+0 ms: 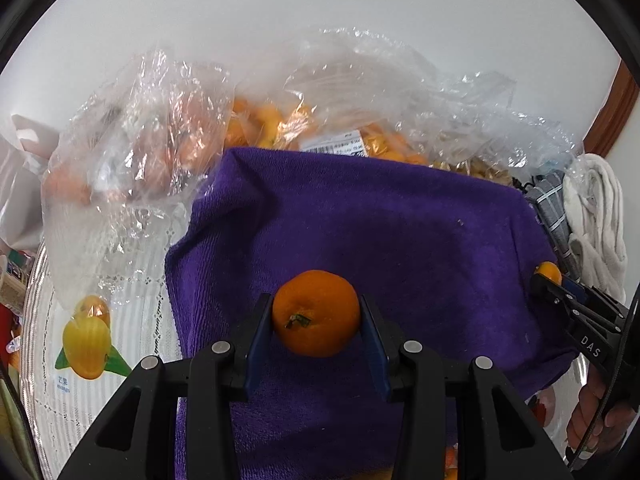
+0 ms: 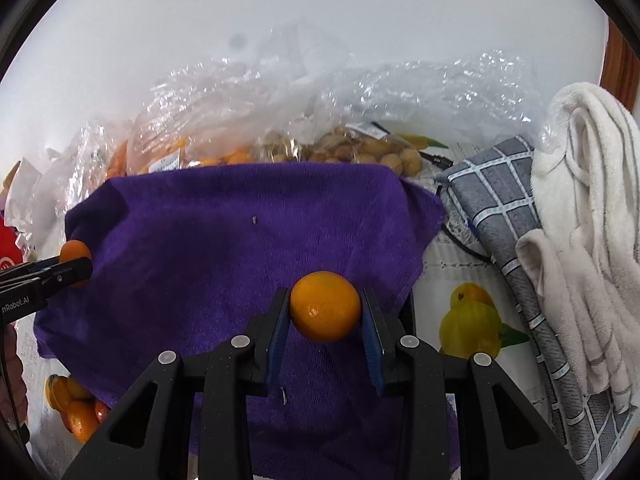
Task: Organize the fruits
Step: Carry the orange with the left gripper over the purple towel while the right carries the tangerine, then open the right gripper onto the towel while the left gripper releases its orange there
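The left gripper (image 1: 316, 334) pinches an orange mandarin (image 1: 316, 313) between its blue pads, stem scar facing the camera, above the near middle of the purple towel (image 1: 400, 232). The right gripper (image 2: 325, 330) is likewise clamped on a smaller mandarin (image 2: 325, 306), above the towel's near right part; each gripper shows at the side of the other's view with its fruit. The towel lies spread on a white, fruit-printed tablecloth (image 2: 448, 268). At the towel's right edge lie a grey checked cloth (image 2: 500, 208) and, beyond it, a crumpled white towel (image 2: 580, 200). Along the towel's far edge sit clear plastic bags (image 1: 160, 128) of orange fruit and one bag of small tan fruit (image 2: 360, 150), against a white wall.
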### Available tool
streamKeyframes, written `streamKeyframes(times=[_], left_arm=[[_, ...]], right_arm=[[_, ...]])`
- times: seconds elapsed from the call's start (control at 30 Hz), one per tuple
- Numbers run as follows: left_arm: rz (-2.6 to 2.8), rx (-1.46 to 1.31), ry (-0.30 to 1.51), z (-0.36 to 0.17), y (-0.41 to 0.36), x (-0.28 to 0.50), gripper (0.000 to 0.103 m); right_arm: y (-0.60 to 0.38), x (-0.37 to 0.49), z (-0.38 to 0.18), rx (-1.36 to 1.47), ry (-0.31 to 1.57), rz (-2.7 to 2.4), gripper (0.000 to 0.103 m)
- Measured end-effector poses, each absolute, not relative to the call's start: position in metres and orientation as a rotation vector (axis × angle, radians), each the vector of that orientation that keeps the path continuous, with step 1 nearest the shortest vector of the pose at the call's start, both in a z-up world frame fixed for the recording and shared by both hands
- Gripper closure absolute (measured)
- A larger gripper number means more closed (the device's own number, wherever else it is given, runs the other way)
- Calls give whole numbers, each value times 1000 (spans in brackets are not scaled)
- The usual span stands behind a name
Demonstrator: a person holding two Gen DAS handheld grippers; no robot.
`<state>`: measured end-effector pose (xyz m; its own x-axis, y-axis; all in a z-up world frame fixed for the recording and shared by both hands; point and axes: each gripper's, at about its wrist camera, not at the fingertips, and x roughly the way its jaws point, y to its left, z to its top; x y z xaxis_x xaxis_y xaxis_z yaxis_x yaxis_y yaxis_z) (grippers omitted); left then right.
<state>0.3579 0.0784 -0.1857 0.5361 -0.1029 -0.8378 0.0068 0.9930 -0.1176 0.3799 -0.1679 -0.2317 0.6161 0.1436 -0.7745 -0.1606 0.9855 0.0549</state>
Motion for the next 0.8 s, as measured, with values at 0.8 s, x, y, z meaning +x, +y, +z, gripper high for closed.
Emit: streamKeyframes(times=[0.8], left_arm=[[-44, -42, 1038, -201, 65, 361, 62]], right_arm=[[-161, 383, -243, -36, 923, 176, 61]])
